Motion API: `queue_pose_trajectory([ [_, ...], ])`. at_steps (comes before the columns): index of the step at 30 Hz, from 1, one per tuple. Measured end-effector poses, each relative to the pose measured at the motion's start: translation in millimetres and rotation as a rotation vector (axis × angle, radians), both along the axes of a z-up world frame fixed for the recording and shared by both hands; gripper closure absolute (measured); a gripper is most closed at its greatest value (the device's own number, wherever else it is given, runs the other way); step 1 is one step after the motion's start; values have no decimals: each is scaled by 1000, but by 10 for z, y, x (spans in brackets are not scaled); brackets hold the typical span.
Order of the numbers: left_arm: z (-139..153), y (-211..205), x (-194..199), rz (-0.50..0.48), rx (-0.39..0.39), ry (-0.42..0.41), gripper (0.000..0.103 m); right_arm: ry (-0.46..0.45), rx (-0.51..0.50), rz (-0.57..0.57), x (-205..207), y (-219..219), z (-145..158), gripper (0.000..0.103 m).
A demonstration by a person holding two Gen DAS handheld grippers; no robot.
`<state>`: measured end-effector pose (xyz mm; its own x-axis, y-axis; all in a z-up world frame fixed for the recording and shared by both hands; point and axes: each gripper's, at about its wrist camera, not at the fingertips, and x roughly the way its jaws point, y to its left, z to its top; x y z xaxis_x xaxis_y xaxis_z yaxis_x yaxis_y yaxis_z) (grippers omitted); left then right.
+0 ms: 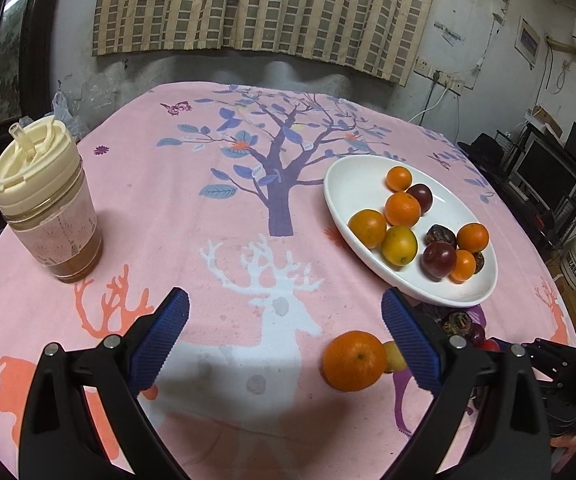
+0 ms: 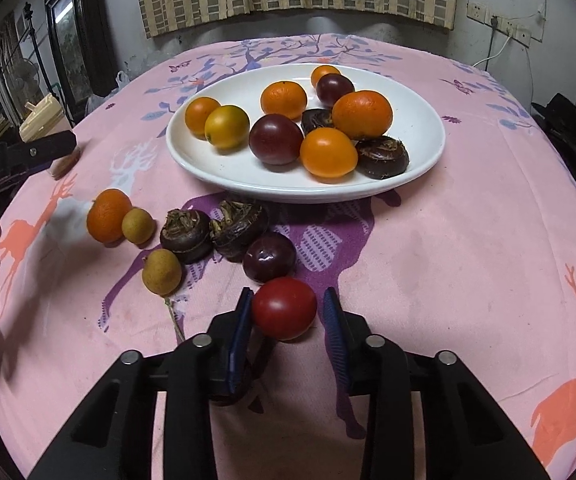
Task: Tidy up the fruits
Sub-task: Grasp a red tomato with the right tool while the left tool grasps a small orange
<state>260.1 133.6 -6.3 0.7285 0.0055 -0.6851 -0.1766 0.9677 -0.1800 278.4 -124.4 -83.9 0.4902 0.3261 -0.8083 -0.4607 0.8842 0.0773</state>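
Left gripper [image 1: 284,338] (agape) near orange [image 1: 354,361]

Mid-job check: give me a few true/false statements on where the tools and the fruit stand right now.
1. The right tool has a red fruit between its fingers. True, though the right finger shows a small gap.
2. The left tool holds an orange. False: it is open, and the orange lies on the cloth near its right finger.
3. The white plate holds no fruit. False: it holds several.
4. A lidded cup stands on the table. True.
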Motion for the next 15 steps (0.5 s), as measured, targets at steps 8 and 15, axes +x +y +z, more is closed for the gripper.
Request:
queue_pose_trajectory([
  [8, -61, -350, -100, -243, 94, 18, 29, 37, 139, -91, 110, -259, 71, 72],
  [15, -286, -620, -170, -350, 192, 81, 46, 45, 170, -138, 147, -348, 103, 72],
])
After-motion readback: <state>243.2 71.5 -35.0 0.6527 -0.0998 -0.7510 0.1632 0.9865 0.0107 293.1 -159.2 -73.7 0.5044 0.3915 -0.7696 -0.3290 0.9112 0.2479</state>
